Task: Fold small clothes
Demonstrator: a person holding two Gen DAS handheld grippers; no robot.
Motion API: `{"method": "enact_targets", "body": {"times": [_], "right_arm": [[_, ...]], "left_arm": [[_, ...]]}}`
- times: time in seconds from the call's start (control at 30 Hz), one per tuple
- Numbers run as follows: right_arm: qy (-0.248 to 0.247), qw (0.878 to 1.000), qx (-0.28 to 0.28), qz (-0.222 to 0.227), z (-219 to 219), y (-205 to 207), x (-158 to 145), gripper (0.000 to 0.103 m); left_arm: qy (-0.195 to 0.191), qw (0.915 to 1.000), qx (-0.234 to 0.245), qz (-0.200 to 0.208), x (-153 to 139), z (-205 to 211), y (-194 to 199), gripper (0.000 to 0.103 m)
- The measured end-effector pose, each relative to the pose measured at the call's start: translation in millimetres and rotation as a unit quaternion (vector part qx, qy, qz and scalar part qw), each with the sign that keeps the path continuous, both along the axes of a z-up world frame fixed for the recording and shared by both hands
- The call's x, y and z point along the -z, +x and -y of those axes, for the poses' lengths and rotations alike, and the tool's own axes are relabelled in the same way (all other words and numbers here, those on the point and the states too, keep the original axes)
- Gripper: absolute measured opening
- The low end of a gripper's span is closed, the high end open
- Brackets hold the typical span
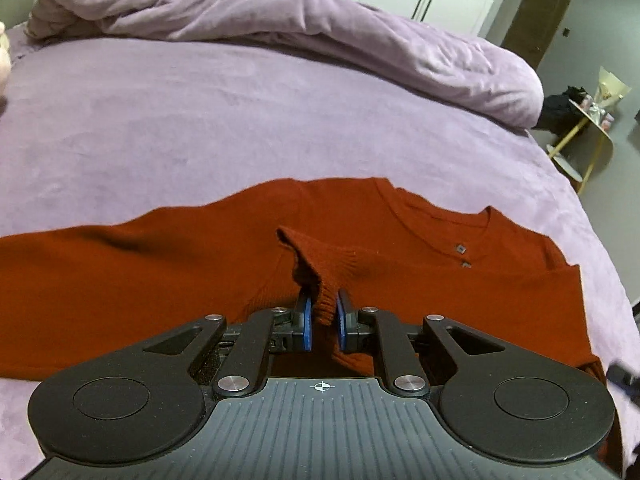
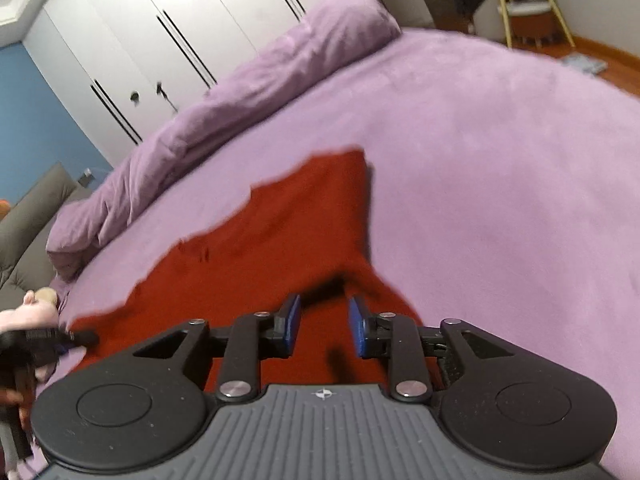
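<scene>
A rust-red long-sleeve top (image 1: 400, 240) lies spread on the purple bed, its button neckline (image 1: 460, 248) toward the right. My left gripper (image 1: 323, 312) is shut on the ribbed sleeve cuff (image 1: 324, 280) and holds it folded over the body of the top. In the right wrist view the same top (image 2: 280, 240) lies ahead, blurred. My right gripper (image 2: 324, 320) is open and empty, just above the red cloth. The other gripper (image 2: 60, 340) shows at that view's left edge.
A bunched purple duvet (image 1: 280, 20) lies along the far side of the bed (image 1: 200, 120). White wardrobe doors (image 2: 160, 40) stand behind. A small side table (image 1: 588, 120) stands beyond the bed's right edge. A pink soft toy (image 2: 36, 308) lies at the left.
</scene>
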State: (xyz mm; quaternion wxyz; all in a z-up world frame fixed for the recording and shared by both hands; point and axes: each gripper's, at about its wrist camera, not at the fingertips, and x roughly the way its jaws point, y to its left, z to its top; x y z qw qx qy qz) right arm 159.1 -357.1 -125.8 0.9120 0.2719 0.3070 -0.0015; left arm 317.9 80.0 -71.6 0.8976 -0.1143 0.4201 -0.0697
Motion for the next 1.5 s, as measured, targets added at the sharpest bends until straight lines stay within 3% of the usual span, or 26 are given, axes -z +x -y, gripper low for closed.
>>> {"method": "enact_targets", "body": {"times": [0.1, 0.27, 0.33, 0.4, 0.5, 0.6, 0.67, 0.73, 0.77, 0.9, 0.97, 1.03, 1.13, 1.2, 1.27, 1.4, 1.5], "right_arm": [[-0.053, 0.998, 0.018, -0.004, -5.6, 31.4, -3.7, 0.044], [-0.152, 0.987, 0.015, -0.047, -17.9, 92.7, 12.2, 0.046], [-0.152, 0.987, 0.001, -0.054, -19.1, 108.7, 19.6, 0.040], [-0.166, 0.985, -0.004, -0.050, -22.0, 116.8, 21.4, 0.011], [-0.212, 0.977, -0.009, -0.023, -30.3, 118.1, 16.5, 0.007], [-0.251, 0.967, 0.035, -0.003, -27.8, 111.7, 13.2, 0.006], [-0.255, 0.965, 0.062, -0.024, -21.4, 116.1, 20.3, 0.000], [-0.272, 0.957, 0.082, -0.061, -15.8, 123.1, 29.8, 0.001], [-0.261, 0.960, 0.074, -0.074, -11.4, 124.4, 31.7, 0.001], [-0.217, 0.975, 0.053, -0.015, -8.4, 94.7, 7.8, 0.002], [-0.189, 0.982, 0.010, 0.020, -18.3, 79.2, 1.4, 0.002], [-0.180, 0.983, -0.041, 0.024, -34.6, 73.3, 3.8, 0.002], [-0.233, 0.970, -0.071, -0.021, -56.4, 79.5, 24.4, 0.001], [-0.287, 0.956, -0.057, -0.023, -57.7, 79.0, 33.1, 0.000], [-0.298, 0.953, -0.045, -0.026, -50.6, 80.2, 34.2, 0.000], [-0.304, 0.951, -0.044, -0.031, -54.3, 83.1, 27.0, 0.000], [-0.291, 0.956, -0.043, -0.015, -62.8, 76.0, 15.0, 0.000]], "left_arm": [[-0.003, 1.0000, 0.000, 0.000, 1.8, -3.0, -2.4, 0.014], [-0.003, 0.9999, 0.004, 0.012, 1.5, -1.5, 3.0, 0.014], [0.011, 0.9997, 0.010, 0.021, 0.2, 0.8, 3.2, 0.014], [0.022, 0.9988, 0.016, 0.042, -3.4, 3.7, 2.9, 0.014], [0.027, 0.9957, 0.024, 0.085, -13.5, 10.1, 0.0, 0.014], [0.054, 0.9905, 0.041, 0.120, -12.7, 24.0, -0.5, 0.014], [0.086, 0.9902, 0.044, 0.100, 0.3, 32.9, 8.7, 0.014], [0.088, 0.9939, 0.039, 0.055, 17.4, 34.0, 19.2, 0.014], [0.086, 0.9948, 0.035, 0.043, 22.9, 32.7, 20.9, 0.015], [0.077, 0.9963, 0.008, 0.037, 28.6, 20.6, 19.7, 0.021], [0.057, 0.9980, -0.006, 0.026, 30.5, 15.4, 21.7, 0.021], [0.044, 0.9989, -0.012, 0.013, 33.0, 14.8, 23.2, 0.021], [0.067, 0.9976, -0.015, 0.010, 28.9, 15.1, 22.3, 0.032], [0.093, 0.9954, -0.024, 0.008, 25.3, 10.5, 19.6, 0.037], [0.105, 0.9939, -0.034, 0.011, 20.2, 2.1, 14.8, 0.043], [0.065, 0.9974, -0.022, 0.022, 7.3, -2.6, 1.0, 0.054], [0.045, 0.9989, -0.002, 0.012, 11.0, 10.6, 2.7, 0.055]]}}
